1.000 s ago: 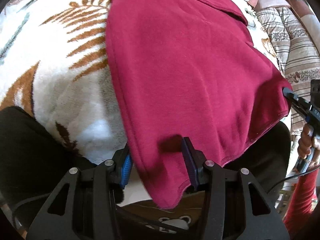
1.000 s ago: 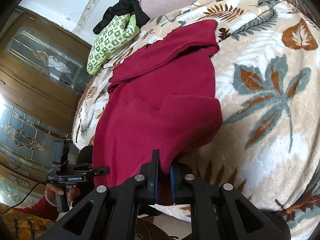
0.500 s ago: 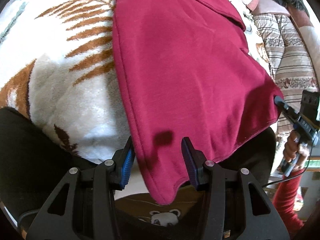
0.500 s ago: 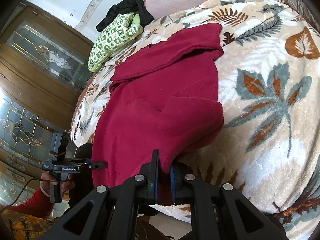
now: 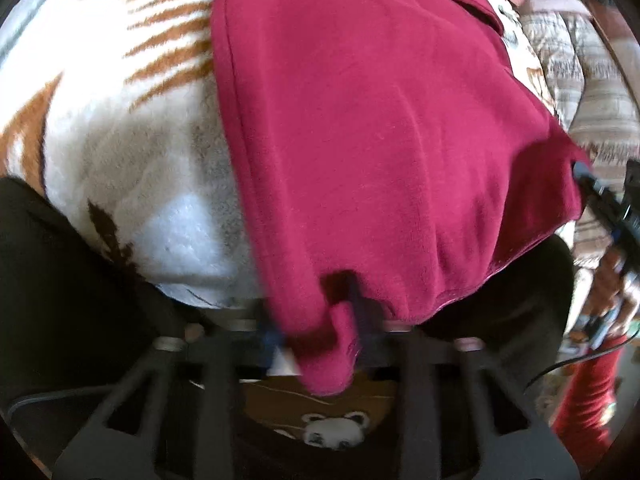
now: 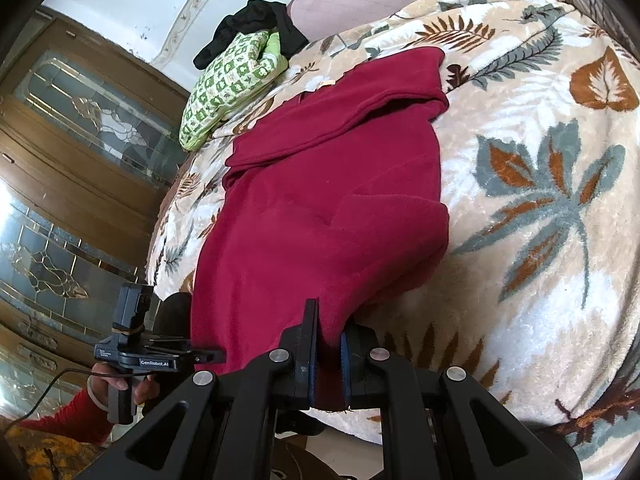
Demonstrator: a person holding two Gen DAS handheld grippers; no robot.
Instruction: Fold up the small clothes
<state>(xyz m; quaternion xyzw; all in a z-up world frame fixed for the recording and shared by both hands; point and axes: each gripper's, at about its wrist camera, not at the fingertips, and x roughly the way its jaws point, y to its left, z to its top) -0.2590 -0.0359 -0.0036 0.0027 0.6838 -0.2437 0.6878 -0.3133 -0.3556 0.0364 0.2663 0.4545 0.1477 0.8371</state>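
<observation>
Only my right wrist view shows the red garment whole, running lengthwise away across the leaf-print blanket. My right gripper and left gripper each pinch its near hem.

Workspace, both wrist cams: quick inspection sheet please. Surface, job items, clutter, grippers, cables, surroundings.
Surface: leaf-print blanket, plush, covering a rounded bed or sofa.
Job's things: red garment spread on the blanket, top part folded over, lower hem hanging off the near edge.
Clutter: green patterned cloth with a black cloth on it, at the far end, apart from the garment.
Grippers: right gripper shut on the hem corner; left gripper at the other hem corner, fabric bunched between its fingers, image blurred.
Cables: thin black cable trailing from the left handle.
Surroundings: wooden doors with leaded glass; striped bedding.
</observation>
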